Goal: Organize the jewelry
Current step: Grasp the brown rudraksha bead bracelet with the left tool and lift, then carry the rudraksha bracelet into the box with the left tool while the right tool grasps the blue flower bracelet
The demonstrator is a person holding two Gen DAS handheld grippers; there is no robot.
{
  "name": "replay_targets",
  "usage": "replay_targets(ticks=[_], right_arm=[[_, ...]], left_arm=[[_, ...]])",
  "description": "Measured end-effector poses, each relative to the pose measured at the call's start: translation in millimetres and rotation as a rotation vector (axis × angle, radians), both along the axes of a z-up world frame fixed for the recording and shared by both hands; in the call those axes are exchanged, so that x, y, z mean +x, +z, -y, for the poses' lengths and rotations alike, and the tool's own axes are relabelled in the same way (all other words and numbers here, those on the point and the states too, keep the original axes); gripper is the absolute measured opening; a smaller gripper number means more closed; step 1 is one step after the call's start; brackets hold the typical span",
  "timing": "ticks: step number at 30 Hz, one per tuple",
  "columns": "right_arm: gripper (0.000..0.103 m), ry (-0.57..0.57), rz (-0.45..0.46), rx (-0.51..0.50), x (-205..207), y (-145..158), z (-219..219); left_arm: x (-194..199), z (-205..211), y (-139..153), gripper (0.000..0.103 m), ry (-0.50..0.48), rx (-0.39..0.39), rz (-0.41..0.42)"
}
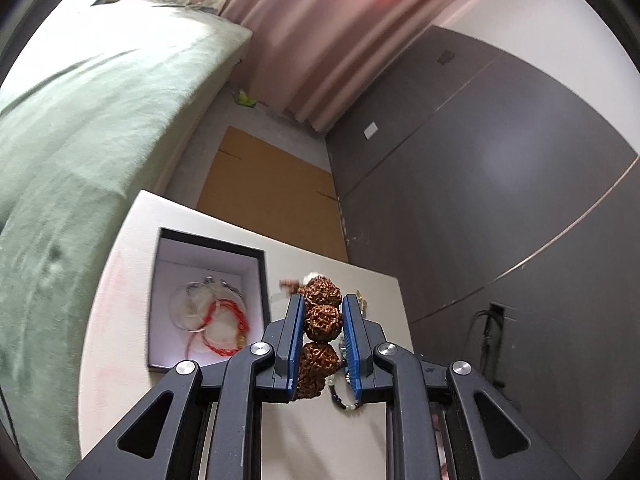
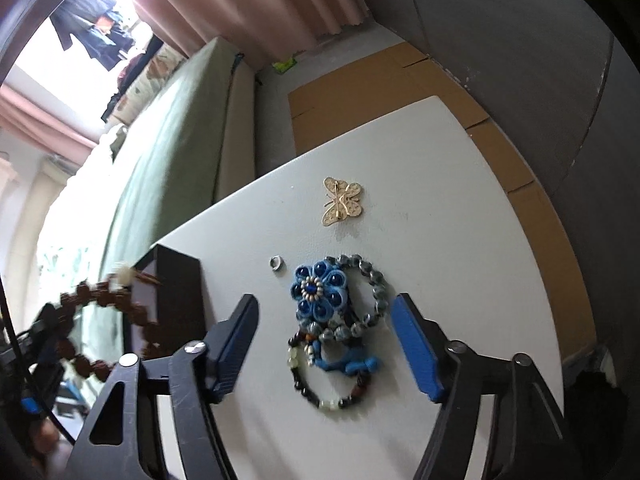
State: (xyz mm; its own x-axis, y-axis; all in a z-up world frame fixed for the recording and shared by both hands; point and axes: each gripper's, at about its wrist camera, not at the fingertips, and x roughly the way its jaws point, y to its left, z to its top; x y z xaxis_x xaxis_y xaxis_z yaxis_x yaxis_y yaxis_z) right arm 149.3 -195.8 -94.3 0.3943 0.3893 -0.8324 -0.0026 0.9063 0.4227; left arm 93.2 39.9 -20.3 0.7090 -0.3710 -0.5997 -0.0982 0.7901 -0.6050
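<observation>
My left gripper (image 1: pixel 322 300) is shut on a brown seed-bead bracelet (image 1: pixel 320 320), held above the white table (image 1: pixel 120 320) to the right of the black jewelry box (image 1: pixel 262 280). The box holds a silver bangle and a red cord bracelet (image 1: pixel 224 320). In the right wrist view the same brown bracelet (image 2: pixel 108 300) hangs blurred at the left by the box (image 2: pixel 176 300). My right gripper (image 2: pixel 326 300) is open above a pile: a blue flower brooch (image 2: pixel 318 292), a grey bead bracelet (image 2: pixel 376 284) and a dark bead bracelet (image 2: pixel 328 396). A gold butterfly brooch (image 2: pixel 342 200) and a small ring (image 2: pixel 276 263) lie beyond.
A bed with a green cover (image 1: pixel 80 120) runs along the table's left side. Cardboard (image 1: pixel 272 176) lies on the floor past the table's far edge. A dark wardrobe (image 1: pixel 500 180) stands on the right, pink curtains (image 1: pixel 320 20) at the back.
</observation>
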Motion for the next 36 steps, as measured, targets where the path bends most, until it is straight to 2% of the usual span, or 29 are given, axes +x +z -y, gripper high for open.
replay_targets(ticks=[6, 11, 14, 15, 16, 20, 30, 36], right_arm=[[0.068, 0.001, 0.034, -0.082, -1, 4, -20], [0.065, 0.004, 0.020, -0.156, 2, -6, -29], [0.059, 0.019, 0.025, -0.195, 5, -9, -35], [0.050, 0.027, 0.016, -0.213, 7, -11, -38], [0.036, 0.028, 0.009, -0.218, 7, -13, -37], [0.036, 0.001, 0.029, -0.195, 1, -5, -30], [0.036, -0.049, 0.230, -0.084, -31, 58, -19], [0.036, -0.027, 0.293, 0.013, -42, 78, -30]], left_arm=[[-7, -25, 0, 0.020, 0.034, -0.044, 0.004], [-12, -39, 1, 0.020, 0.057, -0.061, 0.008], [-14, -45, 3, 0.020, 0.065, -0.068, 0.012], [-14, -46, 3, 0.020, 0.068, -0.070, 0.012], [-15, -47, 4, 0.020, 0.070, -0.071, 0.013], [-16, -53, 4, 0.020, 0.079, -0.081, 0.015], [-25, -61, 14, 0.020, 0.094, -0.086, 0.049], [-25, -66, 14, 0.020, 0.100, -0.094, 0.053]])
